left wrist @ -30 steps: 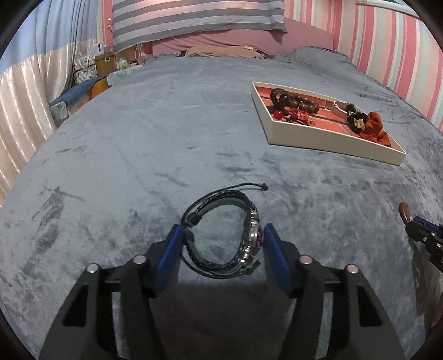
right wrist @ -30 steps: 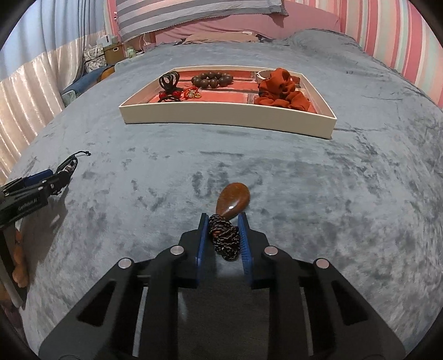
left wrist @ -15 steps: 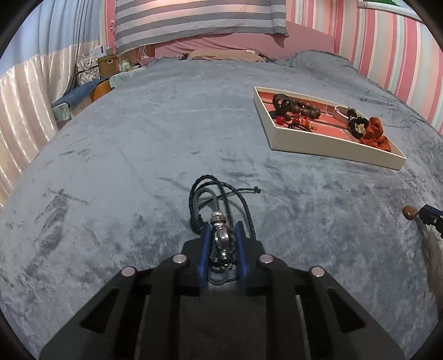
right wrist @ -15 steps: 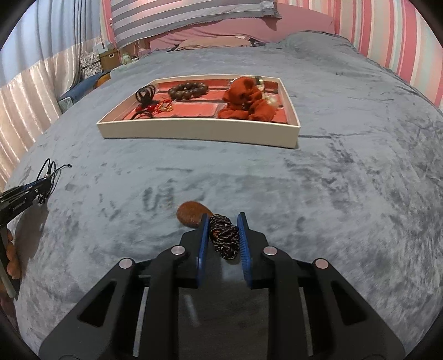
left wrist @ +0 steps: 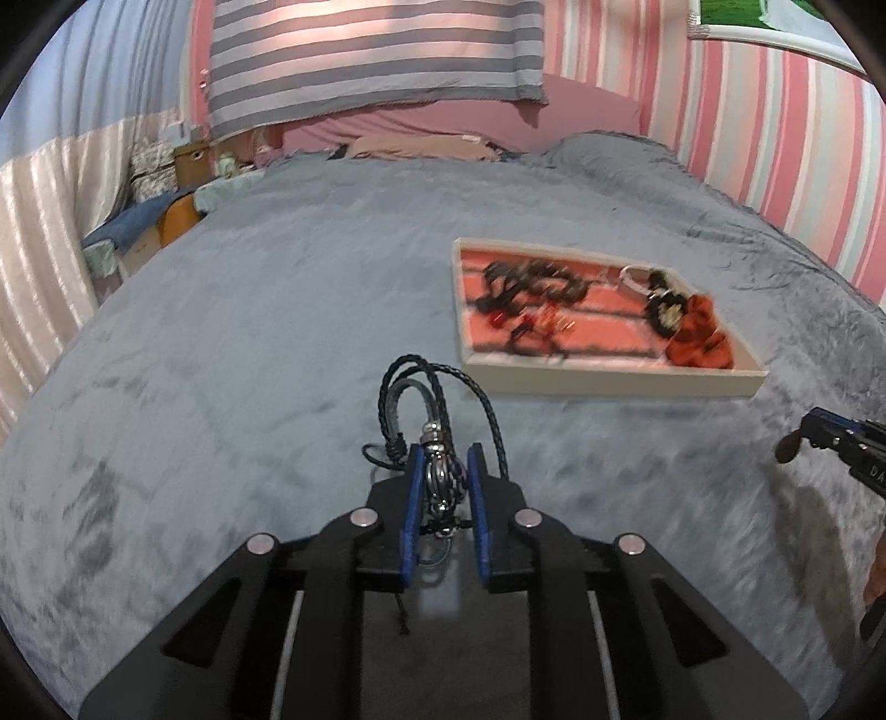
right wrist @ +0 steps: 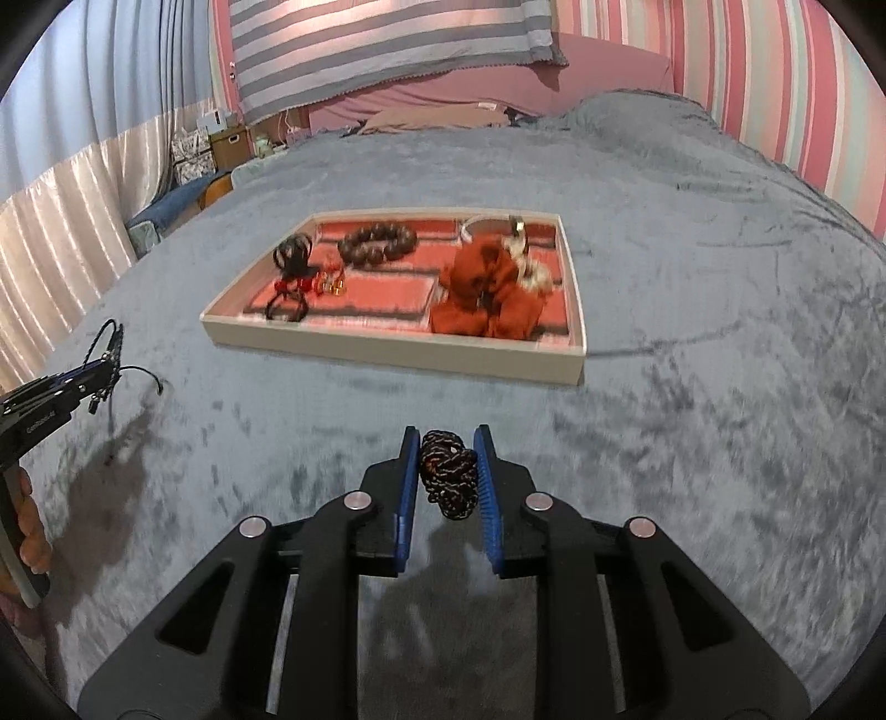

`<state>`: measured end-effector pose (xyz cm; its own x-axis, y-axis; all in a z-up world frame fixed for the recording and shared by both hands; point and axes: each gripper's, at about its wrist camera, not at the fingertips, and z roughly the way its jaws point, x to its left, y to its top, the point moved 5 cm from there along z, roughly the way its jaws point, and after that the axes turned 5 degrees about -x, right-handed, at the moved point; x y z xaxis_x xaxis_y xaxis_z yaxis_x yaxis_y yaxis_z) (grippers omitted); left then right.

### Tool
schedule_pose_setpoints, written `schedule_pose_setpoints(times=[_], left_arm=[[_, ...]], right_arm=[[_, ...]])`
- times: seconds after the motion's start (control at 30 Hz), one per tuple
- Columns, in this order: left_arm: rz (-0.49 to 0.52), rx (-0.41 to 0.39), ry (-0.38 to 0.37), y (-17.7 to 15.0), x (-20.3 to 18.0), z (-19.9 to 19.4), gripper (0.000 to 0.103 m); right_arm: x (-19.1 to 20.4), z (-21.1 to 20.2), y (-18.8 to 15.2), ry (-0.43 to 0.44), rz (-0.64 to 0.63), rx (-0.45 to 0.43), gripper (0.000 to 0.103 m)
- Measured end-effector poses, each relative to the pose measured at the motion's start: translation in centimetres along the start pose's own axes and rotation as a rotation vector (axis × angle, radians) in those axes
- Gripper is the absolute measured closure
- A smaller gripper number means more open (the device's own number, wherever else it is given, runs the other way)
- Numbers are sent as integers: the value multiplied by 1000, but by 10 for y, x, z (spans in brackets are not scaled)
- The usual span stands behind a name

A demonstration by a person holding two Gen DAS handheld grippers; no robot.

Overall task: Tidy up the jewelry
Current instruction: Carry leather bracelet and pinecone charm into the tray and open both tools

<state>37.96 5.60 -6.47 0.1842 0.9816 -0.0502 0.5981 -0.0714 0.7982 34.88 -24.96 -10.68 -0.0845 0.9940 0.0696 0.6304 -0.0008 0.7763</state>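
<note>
My left gripper [left wrist: 443,459] is shut on a black braided bracelet [left wrist: 412,382] with a silver charm, held clear of the grey blanket with its loops sticking out ahead. My right gripper [right wrist: 443,437] is shut on a bunched dark braided cord [right wrist: 448,471]. The cord's brown pendant [left wrist: 787,448] hangs below the right gripper in the left wrist view. The white tray [right wrist: 387,349] with its red lining lies ahead of both grippers. It holds a dark bead bracelet [right wrist: 379,246], an orange scrunchie [right wrist: 493,293] and a black clip [right wrist: 293,255]. The left gripper [right wrist: 105,365] also shows at the right wrist view's left edge.
The grey blanket [left wrist: 249,332] covers the whole bed. A striped pillow [left wrist: 376,50] leans at the headboard. Boxes and clutter [right wrist: 221,141] stand beside the bed at the far left, by a curtain. A hand [right wrist: 30,531] grips the left tool's handle.
The left jaws closed on the bracelet and lifted it off the blanket. The right gripper rose with the cord and swung so the tray sits more centrally ahead.
</note>
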Motion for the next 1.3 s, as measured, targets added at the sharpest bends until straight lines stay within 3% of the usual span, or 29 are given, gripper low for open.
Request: schedule_pose_setpoints(times=[0.27,0.47,0.67,0.93,1.0,1.07,1.1,1.2,1.3], left_arm=[[48,-11,-48,63,-53,36,87],[60,28,-56,88,-77,95,87],[67,105,-29,77,-81,157,87],[20,152,-25,62,-66,188,85],[30,145,-14,60,-66,186,80],[42,126,-1,61,-67,180,50],[48,108,8,62,-68,175,46],[51,90,-3,64,-72,164,44],[72,82,5,64,-74,153,44]], right_arm=[[-9,3,70,-3,0,-69,83],[-16,37,109,-11,-17,-62,83],[-24,88,103,-28,-17,3,83],[-46,135,62,-92,-28,48,82],[-48,138,59,-94,-32,42,82],[-50,139,57,-95,-31,45,82],[-51,140,56,-90,-24,49,81],[-51,138,54,-85,-24,58,77],[-49,134,52,-89,-50,66,64]])
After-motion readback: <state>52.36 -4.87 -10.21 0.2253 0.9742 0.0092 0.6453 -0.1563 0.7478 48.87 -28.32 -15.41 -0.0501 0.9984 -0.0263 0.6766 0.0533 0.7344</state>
